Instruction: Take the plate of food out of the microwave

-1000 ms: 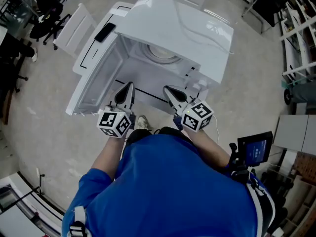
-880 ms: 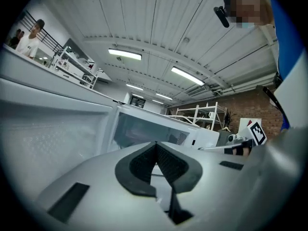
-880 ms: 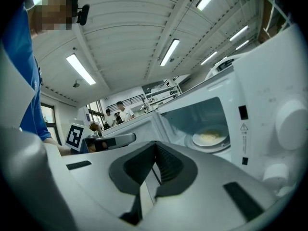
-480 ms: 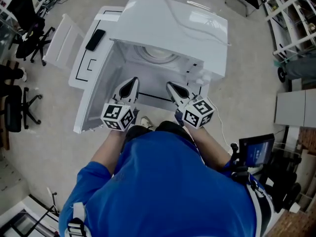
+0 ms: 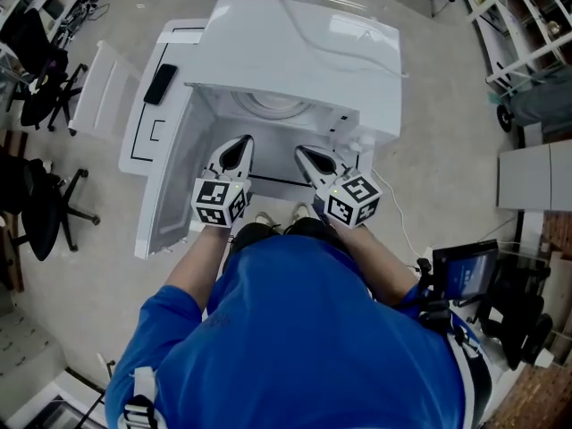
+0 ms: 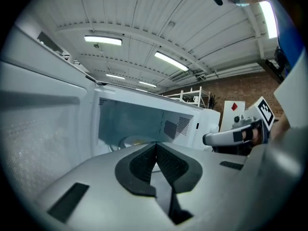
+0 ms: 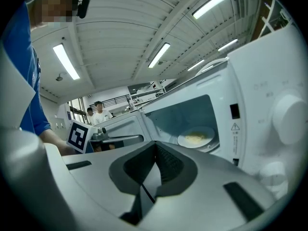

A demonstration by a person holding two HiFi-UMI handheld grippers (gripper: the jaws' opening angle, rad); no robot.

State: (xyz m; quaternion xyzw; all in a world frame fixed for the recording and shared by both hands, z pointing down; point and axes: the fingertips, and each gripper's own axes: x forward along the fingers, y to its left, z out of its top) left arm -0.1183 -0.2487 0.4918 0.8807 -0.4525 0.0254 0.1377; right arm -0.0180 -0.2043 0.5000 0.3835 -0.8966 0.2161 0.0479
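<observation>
A white microwave [image 5: 295, 43] stands with its door [image 5: 165, 164] swung open to the left. On the turntable inside lies a white plate [image 5: 279, 107] with yellow food [image 7: 196, 138]; in the left gripper view only the plate's rim [image 6: 131, 140] shows above the jaws. My left gripper [image 5: 239, 143] is shut and holds nothing, just in front of the cavity's left half. My right gripper [image 5: 301, 153] is shut too, empty, in front of the right half. Both point into the opening, short of the plate.
The microwave's control panel with round knobs [image 7: 288, 119] is at the right of the cavity. Office chairs [image 5: 40, 213] stand at the left, a small screen [image 5: 463, 271] and shelving at the right. Two people [image 7: 98, 112] stand far behind.
Both grippers have come a little nearer to the microwave's opening and now sit level with each other. Their jaws stayed shut.
</observation>
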